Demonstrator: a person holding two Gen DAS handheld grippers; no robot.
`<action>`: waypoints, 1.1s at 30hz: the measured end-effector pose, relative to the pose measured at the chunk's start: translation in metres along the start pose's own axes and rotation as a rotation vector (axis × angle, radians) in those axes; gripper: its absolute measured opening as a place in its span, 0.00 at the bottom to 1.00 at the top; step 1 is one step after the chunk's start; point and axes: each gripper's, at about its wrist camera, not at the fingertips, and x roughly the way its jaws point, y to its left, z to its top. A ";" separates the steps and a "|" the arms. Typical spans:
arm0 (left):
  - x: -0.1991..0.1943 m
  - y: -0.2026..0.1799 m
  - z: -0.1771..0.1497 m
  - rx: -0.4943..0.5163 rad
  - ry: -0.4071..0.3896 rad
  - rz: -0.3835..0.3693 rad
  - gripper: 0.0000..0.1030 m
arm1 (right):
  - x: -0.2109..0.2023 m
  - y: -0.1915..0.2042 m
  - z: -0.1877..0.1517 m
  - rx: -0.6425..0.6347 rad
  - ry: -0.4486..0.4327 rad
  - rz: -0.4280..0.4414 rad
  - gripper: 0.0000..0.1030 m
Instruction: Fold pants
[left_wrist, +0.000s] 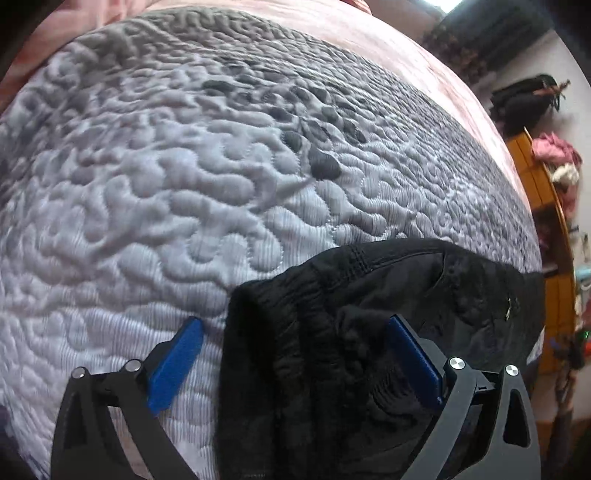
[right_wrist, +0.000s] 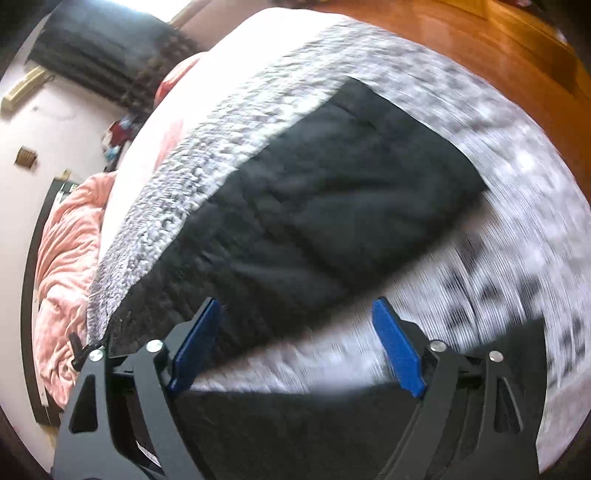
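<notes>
With both the left tongs (left_wrist: 295, 354) and the right tongs (right_wrist: 295, 347) standing apart, I should close the left ones squarely on the bunched waistband of the black pants (right_wrist: 317, 206) lying on the grey quilt (left_wrist: 184, 184) of the bed, and I read no label anywhere.

The left tongs (left_wrist: 295, 354) and right tongs (right_wrist: 295, 345) look alike. Each has two flat blue rectangular pads (left_wrist: 173, 369) mounted on matte black linkage arms. The arms are broad, curved plates with triangular cut-outs. Round silver screw heads (left_wrist: 457, 362) mark the pivots, two on each side. The right tongs' pads (right_wrist: 399, 350) are the same blue.
</notes>
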 end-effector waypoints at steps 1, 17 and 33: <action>0.000 -0.002 0.000 0.012 0.001 -0.006 0.96 | 0.004 0.003 0.011 -0.018 0.007 0.004 0.84; 0.004 -0.014 0.008 0.002 0.014 0.092 0.45 | 0.076 -0.050 0.197 -0.073 0.049 -0.135 0.85; -0.020 -0.023 0.002 -0.097 -0.099 0.152 0.14 | 0.061 -0.029 0.181 -0.181 0.078 -0.056 0.09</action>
